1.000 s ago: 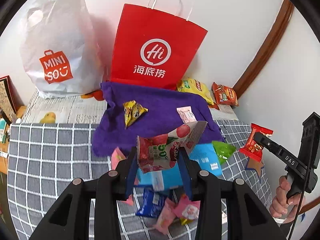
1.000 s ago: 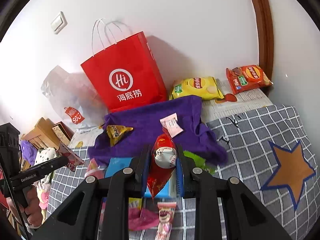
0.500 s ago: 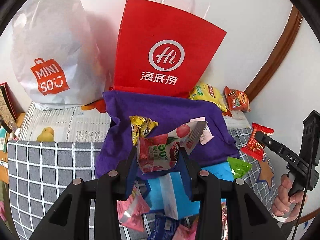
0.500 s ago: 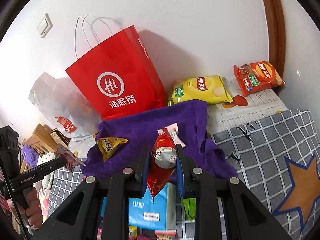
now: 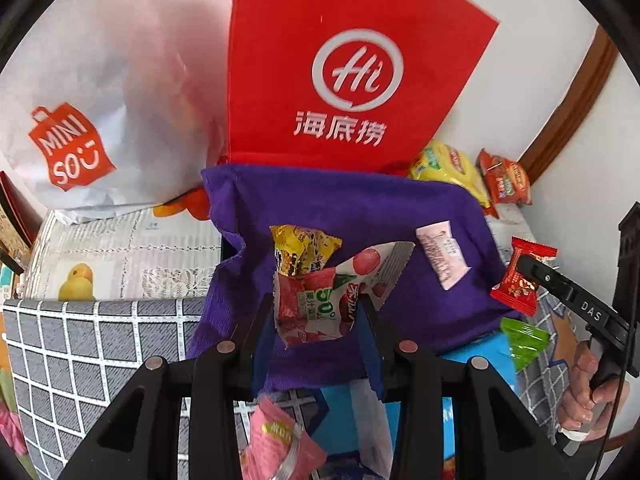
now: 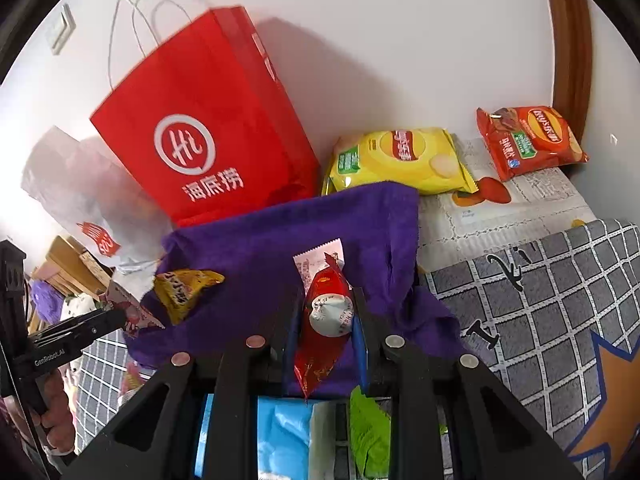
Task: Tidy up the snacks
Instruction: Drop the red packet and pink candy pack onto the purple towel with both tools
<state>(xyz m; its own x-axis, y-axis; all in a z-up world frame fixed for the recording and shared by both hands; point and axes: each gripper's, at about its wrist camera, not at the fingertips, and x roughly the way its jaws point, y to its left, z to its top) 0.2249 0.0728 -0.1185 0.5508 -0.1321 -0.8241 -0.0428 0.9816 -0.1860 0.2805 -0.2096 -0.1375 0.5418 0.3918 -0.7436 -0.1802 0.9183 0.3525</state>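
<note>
- Left-wrist view alone shows the whole white MINISO bag [image 5: 76, 120] at far left, beside the red paper bag [image 5: 340, 80]; the right-wrist view catches only a washed-out part of it [image 6: 80, 208].
- Left tongs [image 5: 318, 312] are clenched on a red-and-white fruit snack packet [image 5: 316, 304], held over the purple cloth [image 5: 360, 208], just in front of a yellow wrapped snack [image 5: 300, 250] lying there; a pink sachet [image 5: 442, 258] lies further right on the cloth.
- Right tongs [image 6: 326, 316] are clenched on a red candy wrapper [image 6: 324, 320], also above the cloth [image 6: 280, 240].
- Right-wrist view alone shows both chip bags in full, yellow [image 6: 400, 158] and orange-red [image 6: 528, 140], plus the checked grey surface [image 6: 560, 300] with its orange star; the left-wrist view sees them only as small shapes at the red bag's right edge.
- Each view catches the other tool at its edge, gripped by a hand [image 5: 588, 392].
- Compared with a second ago, both tongs have come forward and lower: the red bag looms larger, the cloth fills mid-frame, and the blue packet [image 6: 284, 432] and green wrapper [image 6: 370, 428] have slid beneath the tongs.
</note>
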